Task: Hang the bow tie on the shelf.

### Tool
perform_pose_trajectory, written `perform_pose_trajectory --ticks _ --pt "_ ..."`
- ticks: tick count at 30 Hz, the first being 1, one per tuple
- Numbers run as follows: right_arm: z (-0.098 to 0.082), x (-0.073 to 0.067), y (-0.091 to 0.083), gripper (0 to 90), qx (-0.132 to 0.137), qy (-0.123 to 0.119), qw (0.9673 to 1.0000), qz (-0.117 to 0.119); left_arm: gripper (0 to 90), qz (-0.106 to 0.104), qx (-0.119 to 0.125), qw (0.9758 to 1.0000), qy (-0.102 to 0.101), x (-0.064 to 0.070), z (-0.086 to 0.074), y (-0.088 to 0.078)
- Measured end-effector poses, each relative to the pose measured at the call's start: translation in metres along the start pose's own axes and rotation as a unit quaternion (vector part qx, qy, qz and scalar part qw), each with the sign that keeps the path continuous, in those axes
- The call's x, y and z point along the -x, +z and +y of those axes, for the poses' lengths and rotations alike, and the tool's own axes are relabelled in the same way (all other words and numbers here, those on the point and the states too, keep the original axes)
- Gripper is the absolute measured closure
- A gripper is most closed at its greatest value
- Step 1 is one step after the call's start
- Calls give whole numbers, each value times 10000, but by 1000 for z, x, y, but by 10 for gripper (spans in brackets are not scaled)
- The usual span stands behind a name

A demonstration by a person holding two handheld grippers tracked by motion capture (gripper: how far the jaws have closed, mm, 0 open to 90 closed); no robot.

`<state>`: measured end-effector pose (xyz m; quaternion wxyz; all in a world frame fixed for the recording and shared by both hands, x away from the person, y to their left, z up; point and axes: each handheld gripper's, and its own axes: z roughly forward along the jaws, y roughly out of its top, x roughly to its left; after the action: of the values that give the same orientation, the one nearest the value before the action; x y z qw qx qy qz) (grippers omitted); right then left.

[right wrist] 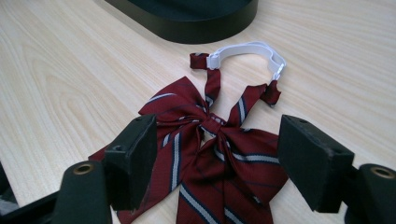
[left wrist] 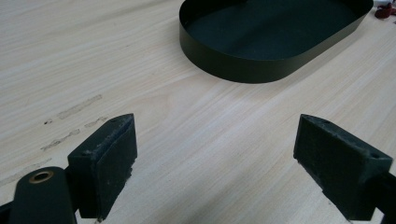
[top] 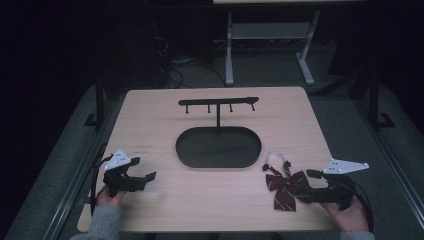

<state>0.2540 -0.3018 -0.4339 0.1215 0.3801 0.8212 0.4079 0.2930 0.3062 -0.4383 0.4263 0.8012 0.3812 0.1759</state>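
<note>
A dark red striped bow tie (top: 285, 186) (right wrist: 219, 149) with a white strap (right wrist: 250, 50) lies flat on the wooden table (top: 165, 125) at the front right. My right gripper (top: 306, 185) (right wrist: 217, 161) is open, its jaws standing on either side of the bow's lower part without pressing it. A black oval tray (top: 218, 147) (left wrist: 271, 39) sits at the table's middle, with a black hook stand (top: 218, 104) rising from its far rim. My left gripper (top: 142, 176) (left wrist: 215, 163) rests open at the front left over bare wood.
The tray's dark rim (right wrist: 187, 21) lies just beyond the bow tie's strap. Faint scuff marks (left wrist: 79, 106) mark the wood ahead of the left gripper. A grey desk frame (top: 270, 42) stands on the floor beyond the table.
</note>
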Motion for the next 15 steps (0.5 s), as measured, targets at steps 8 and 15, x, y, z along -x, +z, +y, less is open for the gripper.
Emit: perform_pose_trajectory --ticks 8,15 --pt "8 -2 1 276 -23 -36 10000 39 131 -16 -51 10000 70 2 0 0" --pt "19 -3 3 273 -101 -85 9999 24 131 -11 -12 10000 51 2 0 -1"
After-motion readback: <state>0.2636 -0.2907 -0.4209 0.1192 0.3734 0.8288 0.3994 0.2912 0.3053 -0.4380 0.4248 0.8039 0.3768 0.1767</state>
